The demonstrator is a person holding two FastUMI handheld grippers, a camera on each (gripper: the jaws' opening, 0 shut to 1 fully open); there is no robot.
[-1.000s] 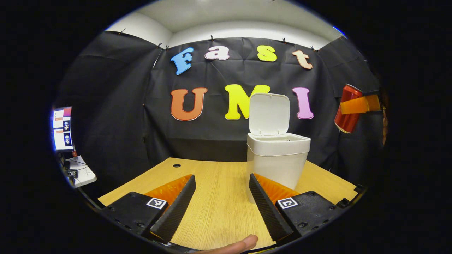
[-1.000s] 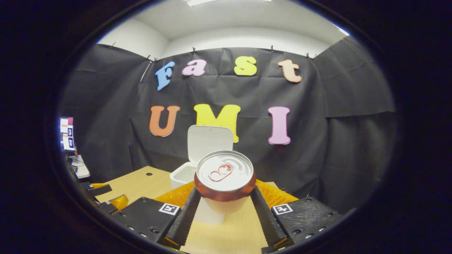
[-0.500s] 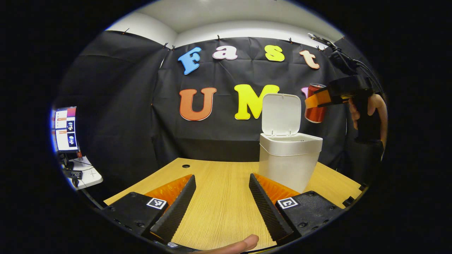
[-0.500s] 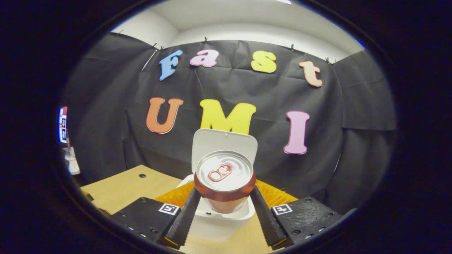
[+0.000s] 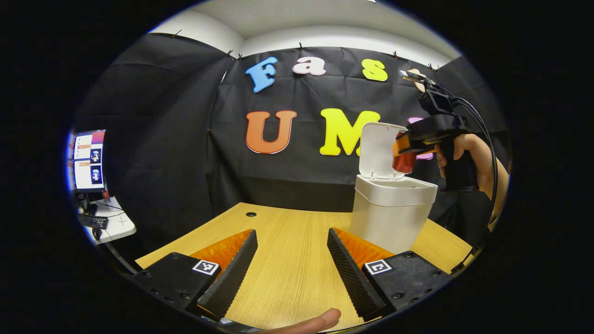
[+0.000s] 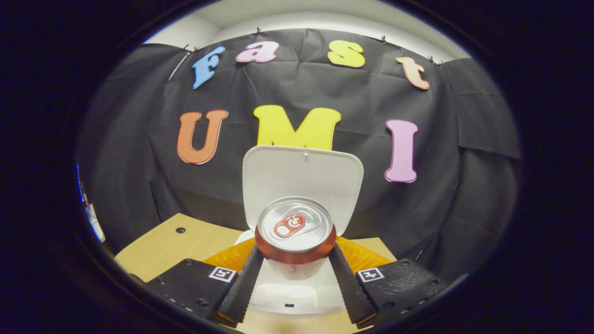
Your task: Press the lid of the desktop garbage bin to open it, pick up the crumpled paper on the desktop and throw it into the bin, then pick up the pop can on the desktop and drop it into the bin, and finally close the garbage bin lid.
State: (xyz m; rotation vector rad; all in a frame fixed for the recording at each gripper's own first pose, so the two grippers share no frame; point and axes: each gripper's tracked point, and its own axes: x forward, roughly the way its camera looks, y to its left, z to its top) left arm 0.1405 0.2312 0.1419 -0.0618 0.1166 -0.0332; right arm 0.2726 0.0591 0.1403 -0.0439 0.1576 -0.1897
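My right gripper (image 6: 295, 273) pinches the can (image 6: 295, 230) upright between both fingers, just above the bin's (image 5: 392, 213) open mouth, in front of the raised lid (image 6: 302, 172). I want the can centred over the opening, clear of the rim, and lowered a little before I release. My left gripper (image 5: 291, 264) rests spread and empty near the desk (image 5: 287, 241), left of the bin.

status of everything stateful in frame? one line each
Lid: open, standing upright.
Bin: open, upright on the desk.
Can: held above the bin mouth, not yet dropped.
Right gripper: shut on the can.
Left gripper: open, holding nothing, low over the desk.
Monitor: on.
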